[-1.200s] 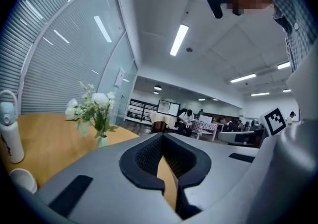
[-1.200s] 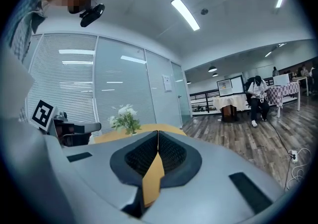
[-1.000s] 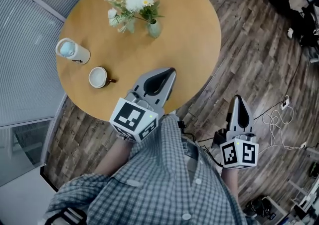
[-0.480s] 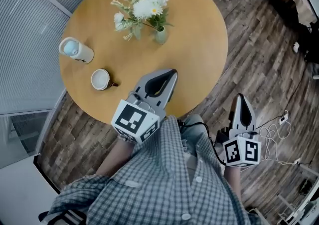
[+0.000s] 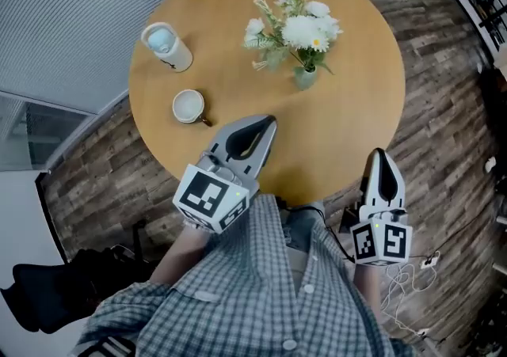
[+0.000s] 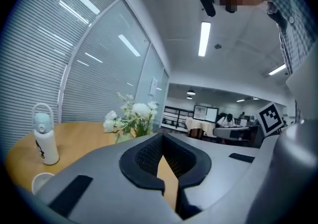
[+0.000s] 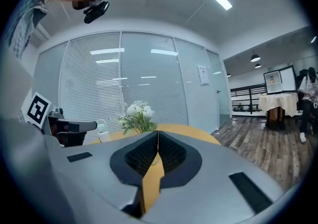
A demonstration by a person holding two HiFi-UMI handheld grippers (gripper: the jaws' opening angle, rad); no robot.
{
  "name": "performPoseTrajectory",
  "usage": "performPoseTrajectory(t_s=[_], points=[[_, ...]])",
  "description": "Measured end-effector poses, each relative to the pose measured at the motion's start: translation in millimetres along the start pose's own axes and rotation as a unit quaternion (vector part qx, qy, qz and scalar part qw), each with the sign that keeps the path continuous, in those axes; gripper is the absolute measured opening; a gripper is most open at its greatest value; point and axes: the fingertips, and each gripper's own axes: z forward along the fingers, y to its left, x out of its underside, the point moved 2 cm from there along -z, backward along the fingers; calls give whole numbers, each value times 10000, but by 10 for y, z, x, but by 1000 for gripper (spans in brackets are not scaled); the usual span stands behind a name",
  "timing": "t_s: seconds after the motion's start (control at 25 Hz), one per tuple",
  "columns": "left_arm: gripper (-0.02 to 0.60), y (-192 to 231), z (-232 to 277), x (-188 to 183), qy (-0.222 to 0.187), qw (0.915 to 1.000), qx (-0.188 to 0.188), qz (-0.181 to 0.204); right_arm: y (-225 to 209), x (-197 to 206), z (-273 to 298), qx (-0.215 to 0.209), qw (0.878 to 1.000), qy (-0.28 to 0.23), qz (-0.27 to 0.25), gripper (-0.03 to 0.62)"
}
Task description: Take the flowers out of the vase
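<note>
Head view: The left gripper (image 5: 268, 120), grey plastic with a marker cube at its rear, is held nearly level over the near edge of the round wooden table (image 5: 356, 142). It points toward the bunch of white flowers (image 5: 299, 28), which stands in the small pale-green vase (image 5: 305, 77) at the far side of the table, well apart from both grippers. The right gripper (image 5: 379, 155), of the same build, is held off the table's near right edge, above the plank floor (image 5: 444, 150). The person's forearms are hidden under a checked shirt (image 5: 261, 292). A white bottle with a loop handle (image 5: 166, 47) and a white cup (image 5: 188, 106) stand to the left.

Left gripper view: The jaws are closed together with nothing between them. The gripper body hides most of the vase; the cup is cut off at the lower left.

Right gripper view: The jaws meet at the tip and hold nothing. The flowers rise just above the jaw tips; the vase is hidden behind them.
</note>
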Motion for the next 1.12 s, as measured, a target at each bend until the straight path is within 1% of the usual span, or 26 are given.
performPoseTrajectory(t_s=[0.24, 0.4, 0.56, 0.64, 0.8, 1.0, 1.12], points=[[6, 88, 203, -19, -143, 9965, -776, -279, -168, -43, 489, -834, 9961, 258, -127, 11], [6, 90, 330, -51, -219, 9923, -1178, -299, -252, -95, 733, -1322, 9904, 342, -199, 11], [6, 40, 396, -94, -335, 9867, -1561, -312, -285, -143, 910, -1814, 9822, 395, -277, 11], [6, 16, 425, -100, -339, 9843, -1714, -256, -278, -156, 1012, -2044, 9777, 399, -271, 11], [6, -72, 509, -93, -325, 9813, -1897, -97, -271, -148, 1148, -2428, 9689, 422, -246, 11], [6, -146, 595, -61, -374, 9738, -2244, -66, -261, -120, 1251, -2910, 9548, 503, -351, 11], [6, -175, 663, -40, -398, 9698, -2404, -32, -277, -104, 1311, -3116, 9479, 522, -411, 11]])
